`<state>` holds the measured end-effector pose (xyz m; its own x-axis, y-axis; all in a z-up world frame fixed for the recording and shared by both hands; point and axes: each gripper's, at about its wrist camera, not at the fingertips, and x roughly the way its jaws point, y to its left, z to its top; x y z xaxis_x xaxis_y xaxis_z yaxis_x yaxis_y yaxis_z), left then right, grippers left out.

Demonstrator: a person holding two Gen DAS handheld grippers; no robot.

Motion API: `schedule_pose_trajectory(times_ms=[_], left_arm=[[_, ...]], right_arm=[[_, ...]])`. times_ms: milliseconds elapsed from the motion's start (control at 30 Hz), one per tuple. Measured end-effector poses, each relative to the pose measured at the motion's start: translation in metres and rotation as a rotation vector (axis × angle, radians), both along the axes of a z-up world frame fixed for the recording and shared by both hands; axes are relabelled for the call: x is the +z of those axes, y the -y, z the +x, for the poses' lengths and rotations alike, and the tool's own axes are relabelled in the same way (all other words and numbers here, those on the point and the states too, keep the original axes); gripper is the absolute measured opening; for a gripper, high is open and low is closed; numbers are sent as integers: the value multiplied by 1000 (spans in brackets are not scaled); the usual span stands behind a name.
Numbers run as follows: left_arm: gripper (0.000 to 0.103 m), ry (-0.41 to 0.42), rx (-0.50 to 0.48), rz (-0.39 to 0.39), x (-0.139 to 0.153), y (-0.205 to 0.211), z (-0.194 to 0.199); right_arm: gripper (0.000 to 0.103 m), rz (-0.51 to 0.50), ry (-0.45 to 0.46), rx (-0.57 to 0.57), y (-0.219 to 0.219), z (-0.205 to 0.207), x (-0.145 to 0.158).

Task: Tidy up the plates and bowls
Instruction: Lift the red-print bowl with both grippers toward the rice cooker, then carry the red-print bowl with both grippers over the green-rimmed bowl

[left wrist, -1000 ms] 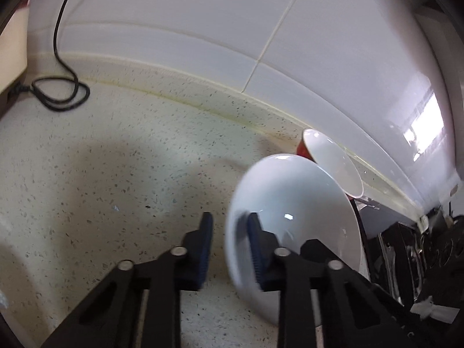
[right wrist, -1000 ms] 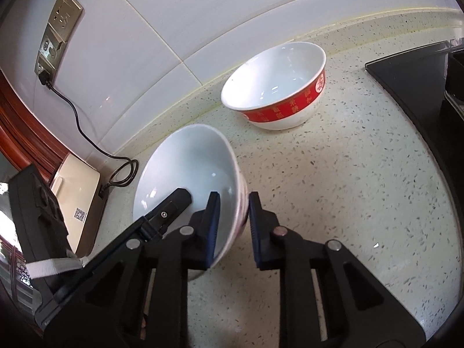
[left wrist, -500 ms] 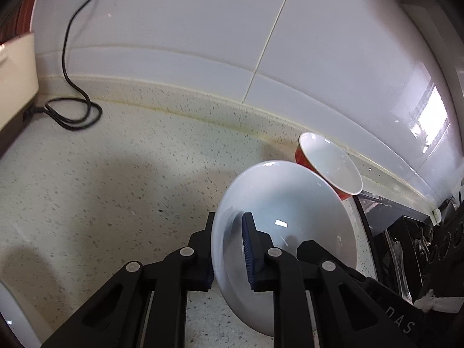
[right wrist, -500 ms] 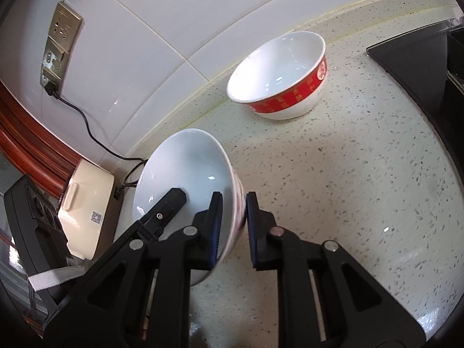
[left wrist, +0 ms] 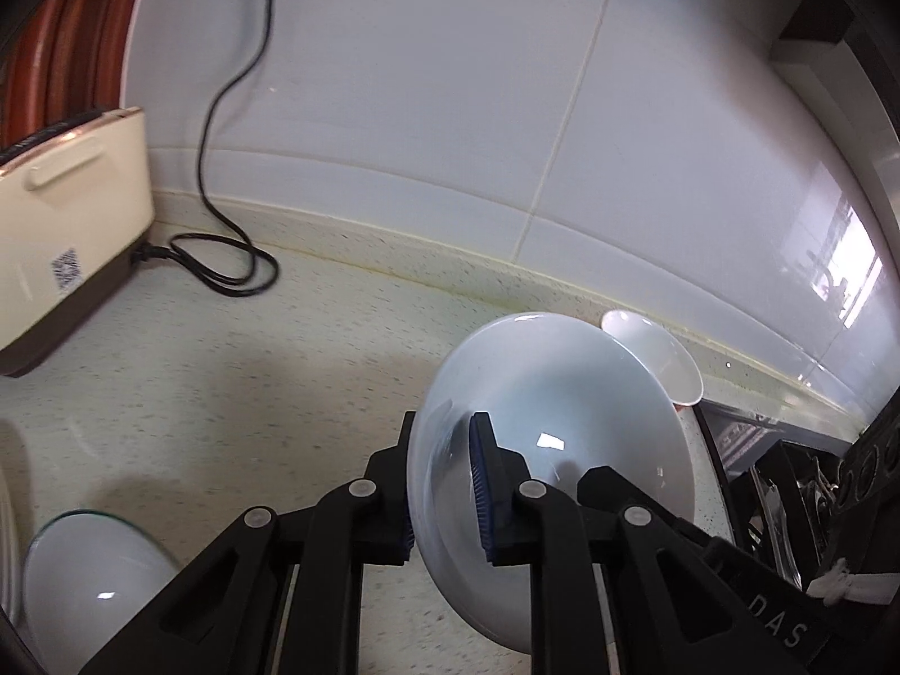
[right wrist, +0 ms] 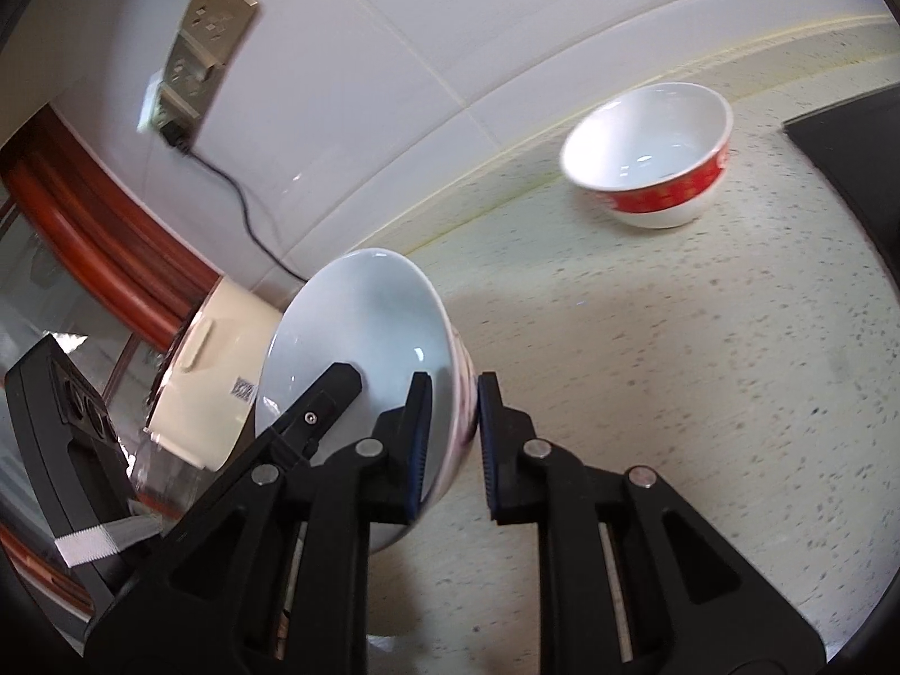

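Above the speckled countertop (right wrist: 675, 365), a white bowl (left wrist: 562, 422) hangs tilted, gripped from two sides: the left gripper (left wrist: 444, 484) is clamped nearly closed on its rim, one blue pad (left wrist: 481, 484) inside and the other outside the wall. The right gripper (right wrist: 453, 444) straddles the opposite rim, left pad inside; right pad looks a hair off the outer wall. Red-banded bowl (right wrist: 652, 157) sits upright near the tiled wall; glass-rimmed dish (left wrist: 84, 568) lower left; cream appliance (left wrist: 62, 225) with black cord (left wrist: 225, 259).
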<state>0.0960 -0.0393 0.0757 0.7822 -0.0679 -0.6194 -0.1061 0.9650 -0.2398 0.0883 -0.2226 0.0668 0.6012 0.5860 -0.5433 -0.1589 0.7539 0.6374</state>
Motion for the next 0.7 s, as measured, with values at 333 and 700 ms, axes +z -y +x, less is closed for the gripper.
schedule_pose_trajectory(times_ms=[333, 700], left_arm=[[17, 68, 95, 12, 11, -31, -33], [17, 121, 189, 29, 19, -69, -77]], right_arm=[[20, 33, 68, 125, -33, -20, 14], [20, 7, 128, 261, -79, -40, 22]])
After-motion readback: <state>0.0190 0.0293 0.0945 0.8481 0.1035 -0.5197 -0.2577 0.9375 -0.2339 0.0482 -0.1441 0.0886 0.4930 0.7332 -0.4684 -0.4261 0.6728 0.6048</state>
